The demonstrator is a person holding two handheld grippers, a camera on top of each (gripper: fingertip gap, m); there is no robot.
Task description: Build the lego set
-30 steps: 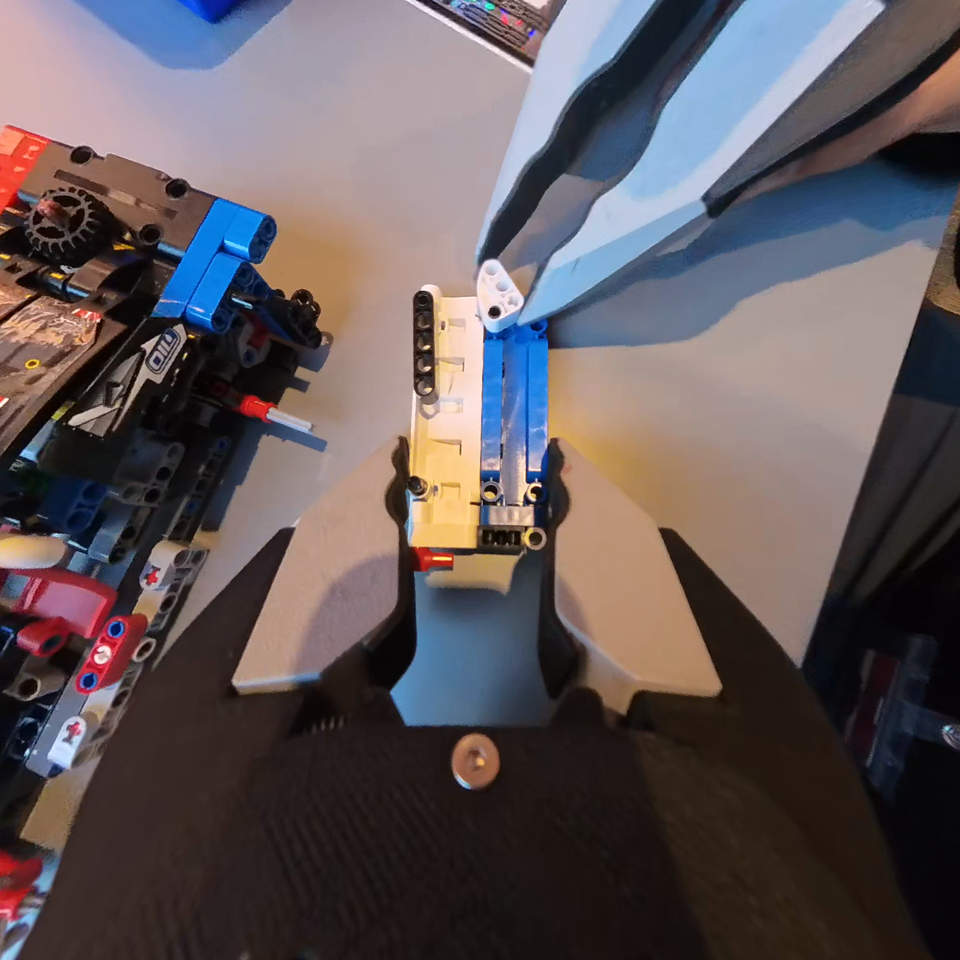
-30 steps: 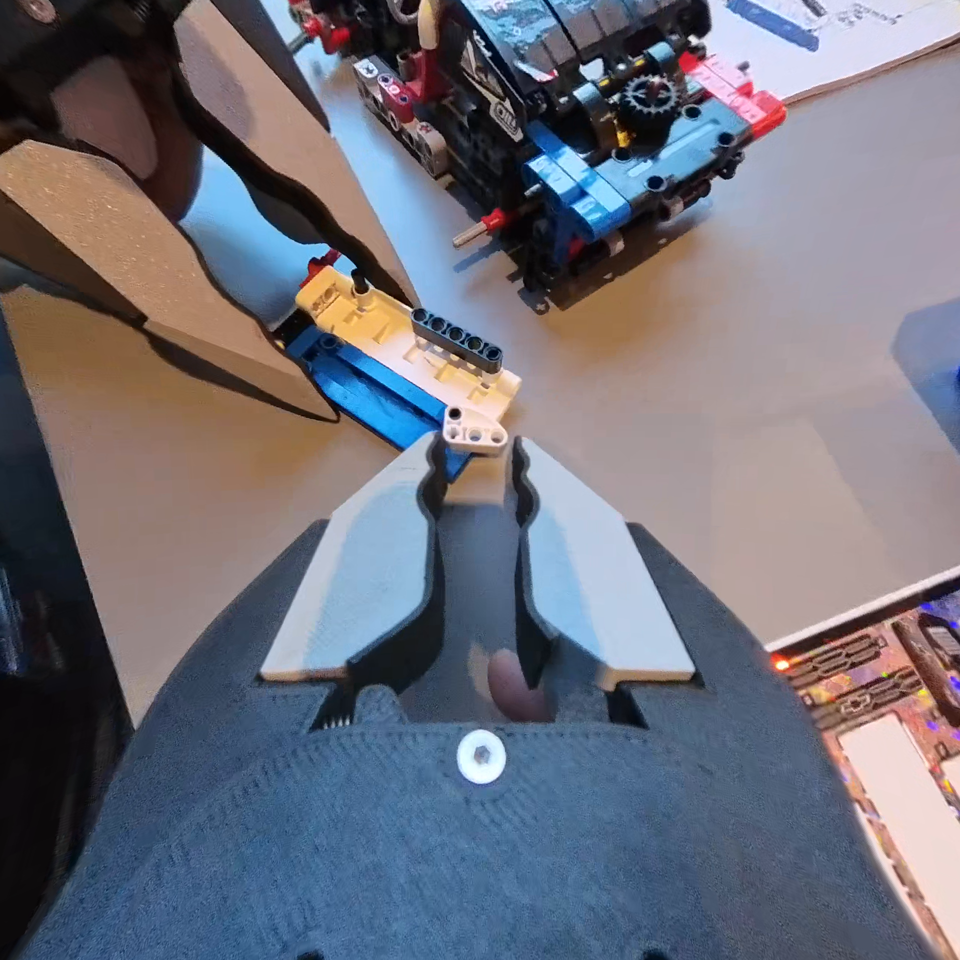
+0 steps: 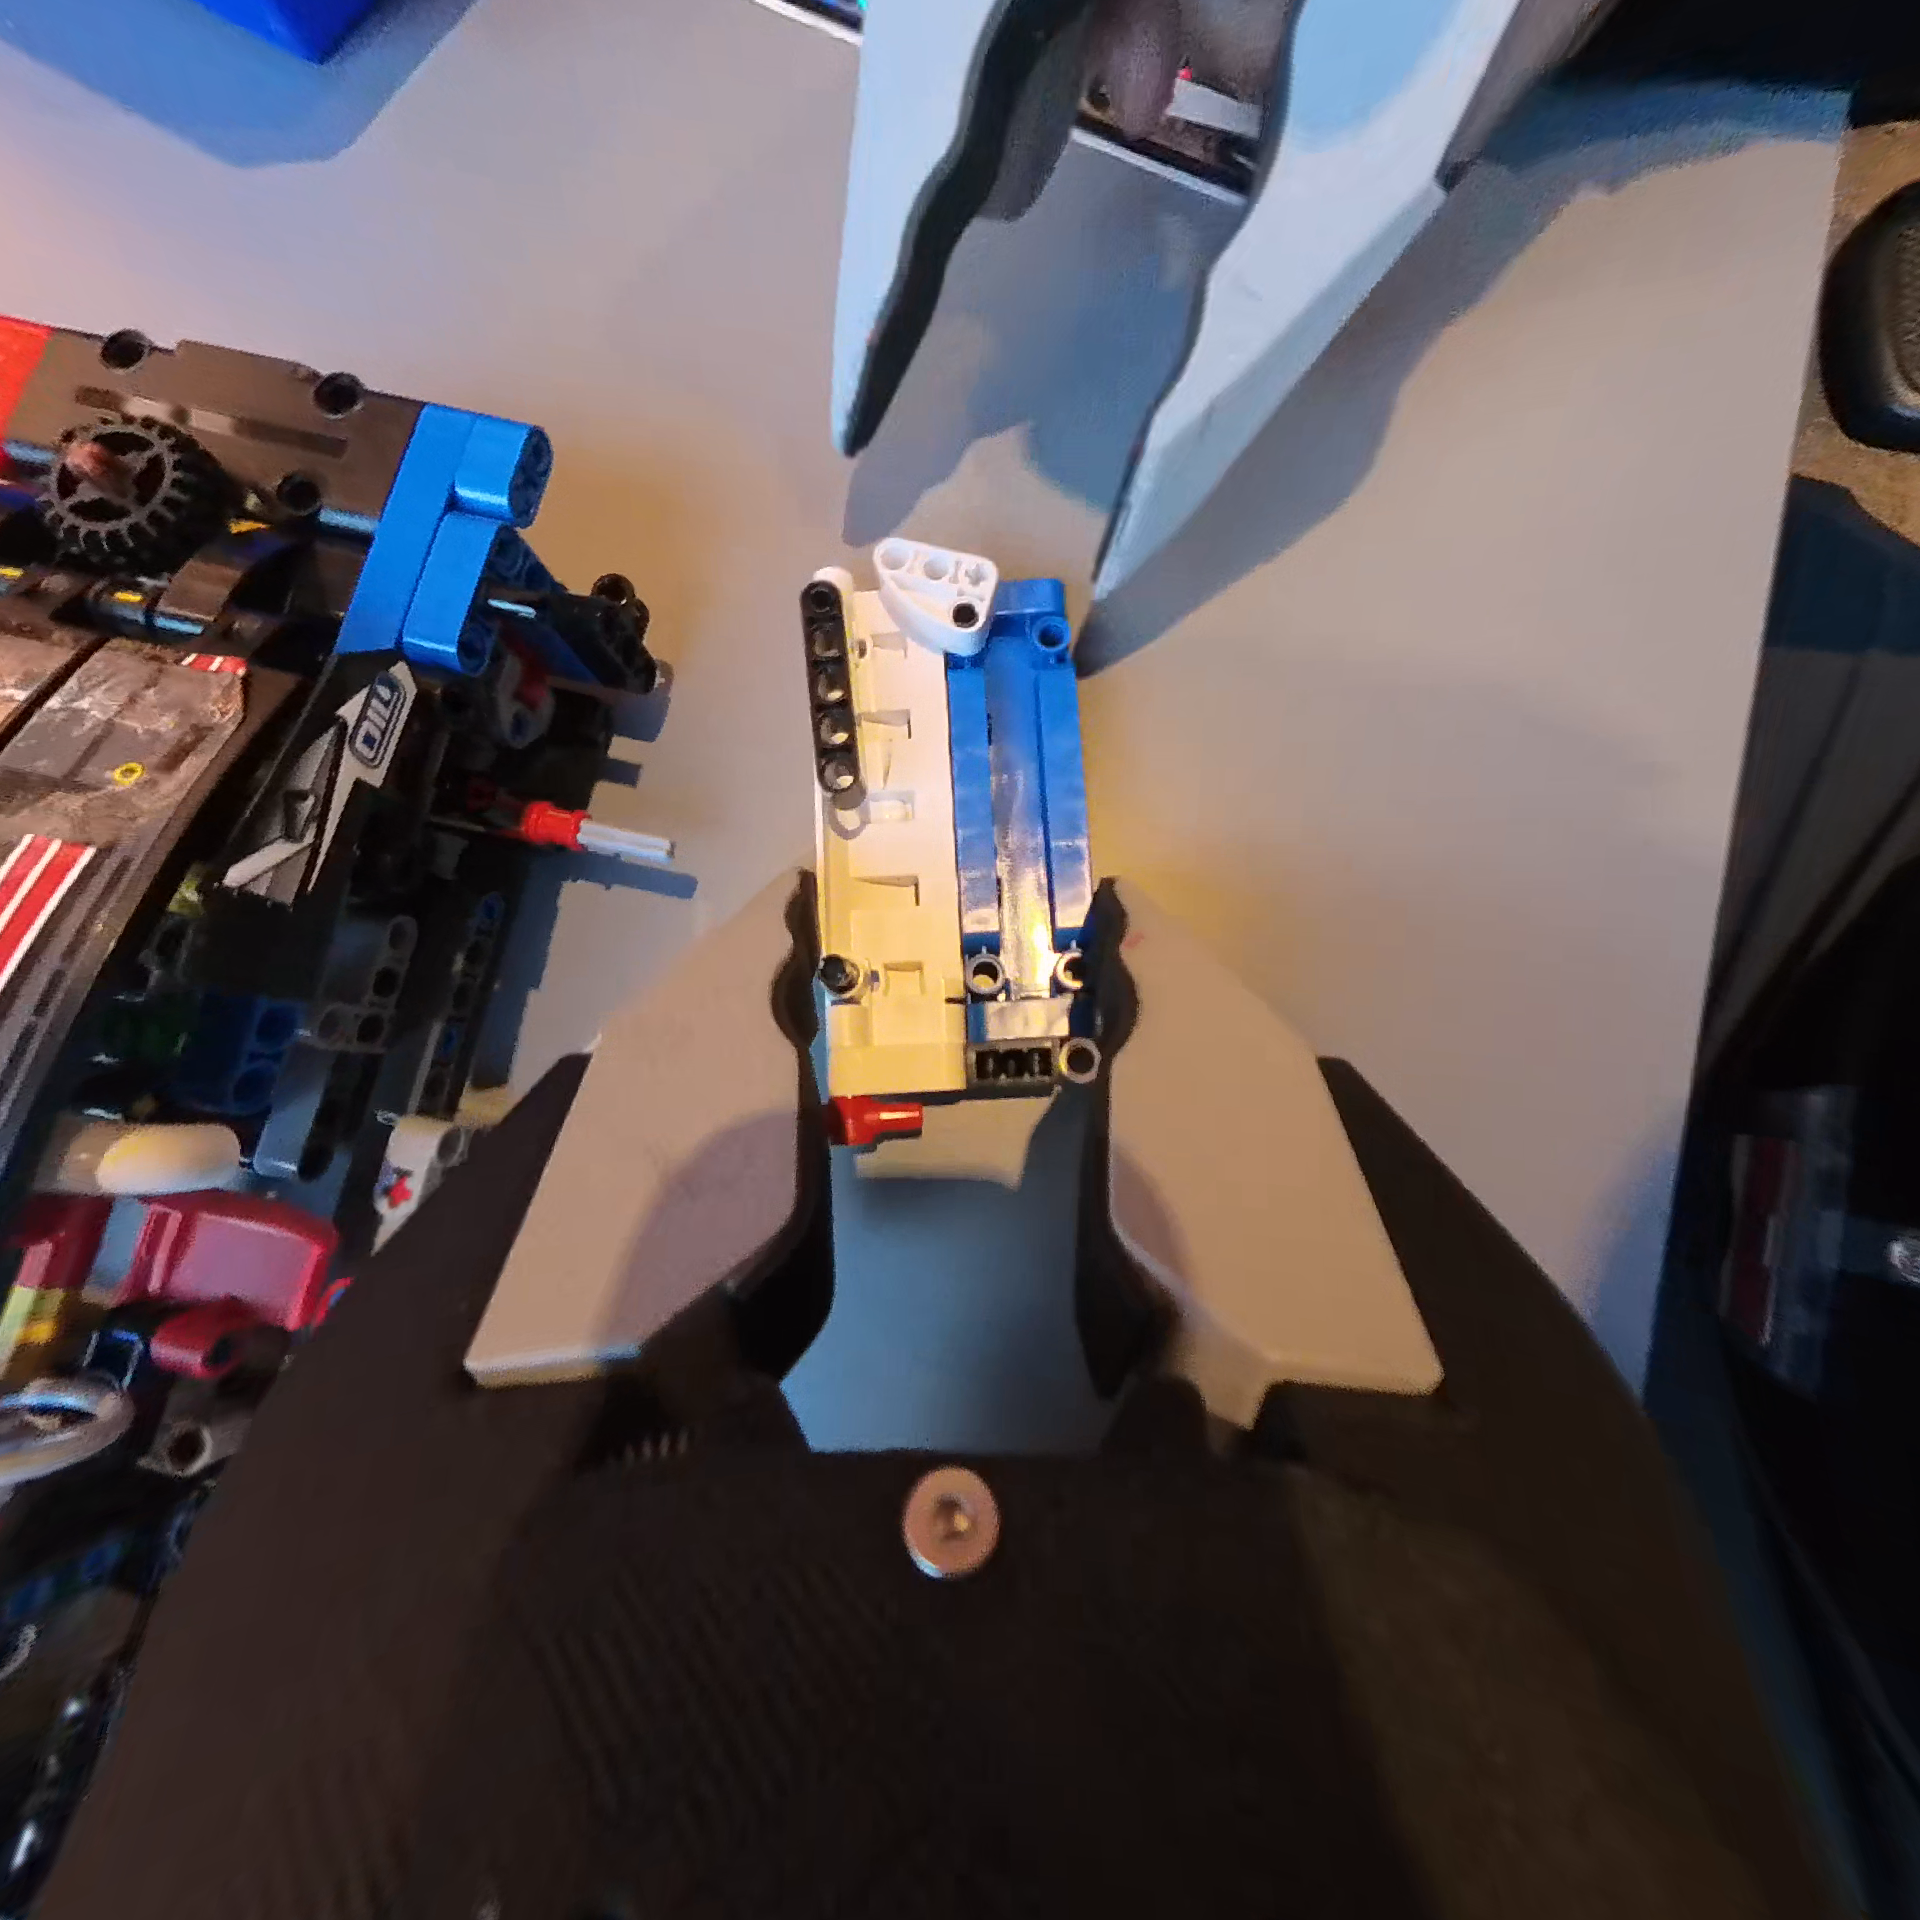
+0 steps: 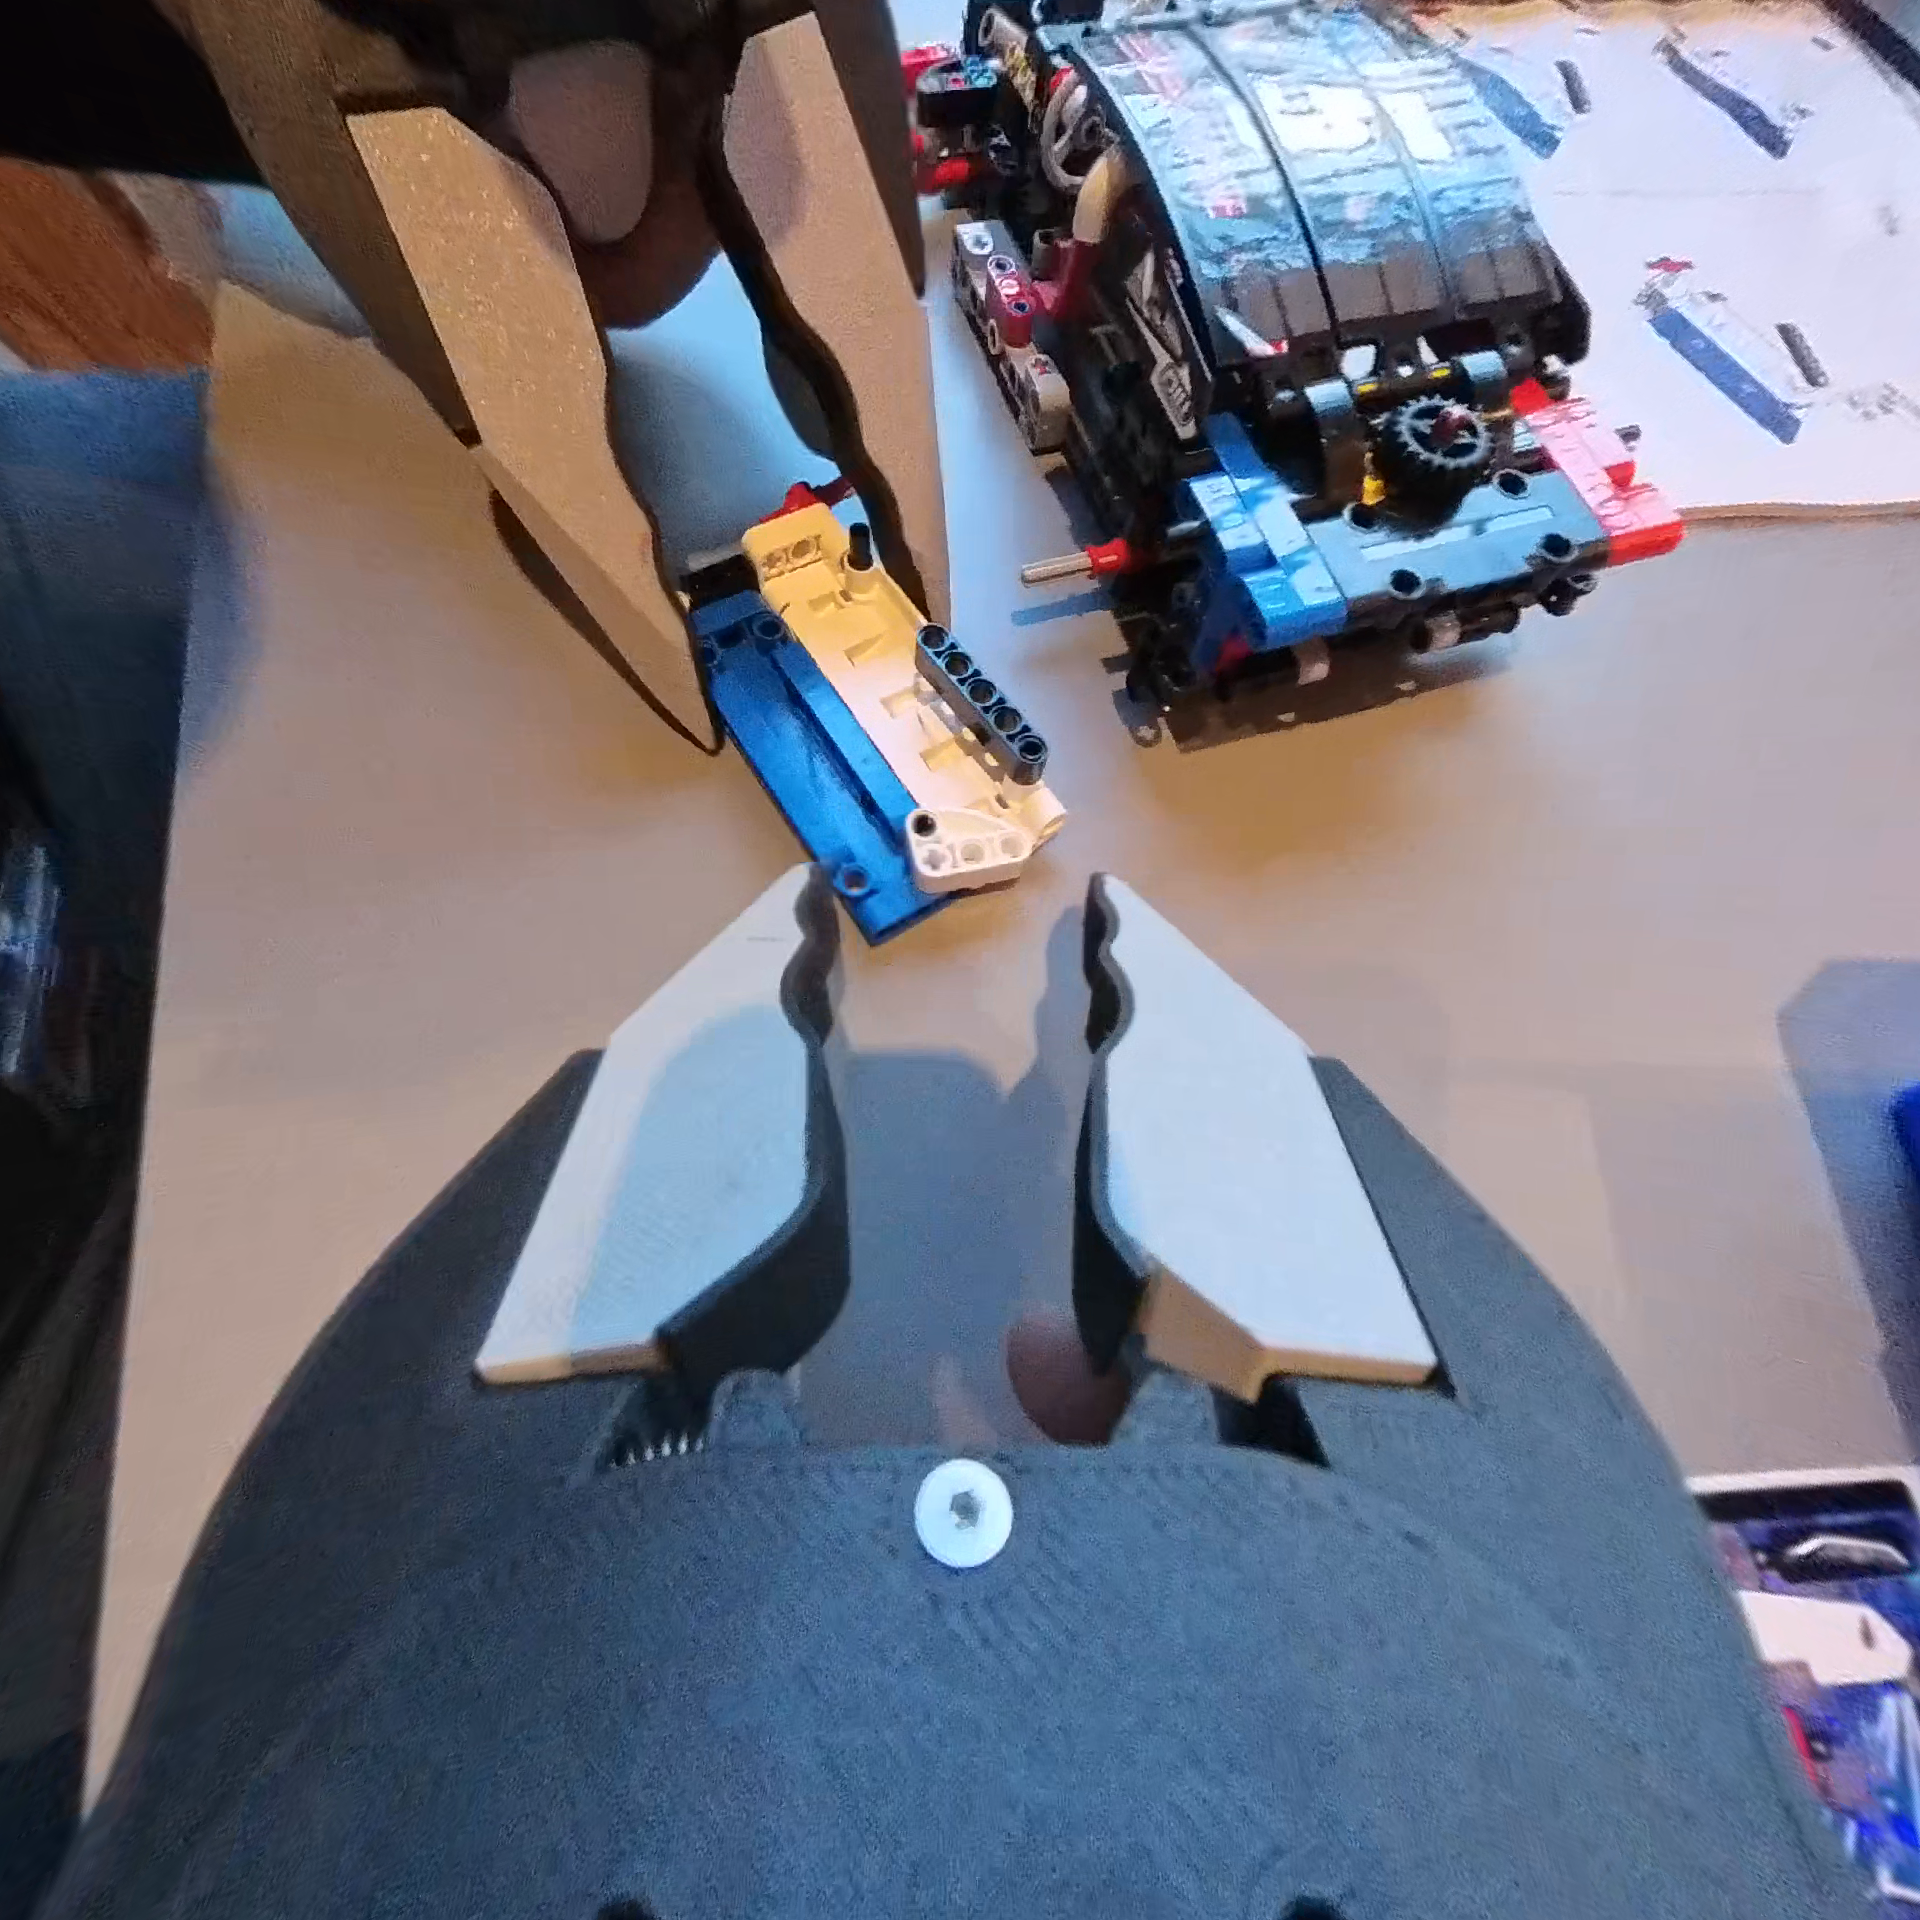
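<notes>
The right hand-held gripper (image 4: 951, 914) has spread and drawn back off the small white piece (image 3: 938, 592); the left hand-held gripper (image 3: 951, 940) still pinches the blue-and-white assembly (image 3: 951, 821)

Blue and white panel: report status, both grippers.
Left gripper shut on blue and white panel, flat on table. Right gripper open, clear of it. Nothing between them.
</notes>
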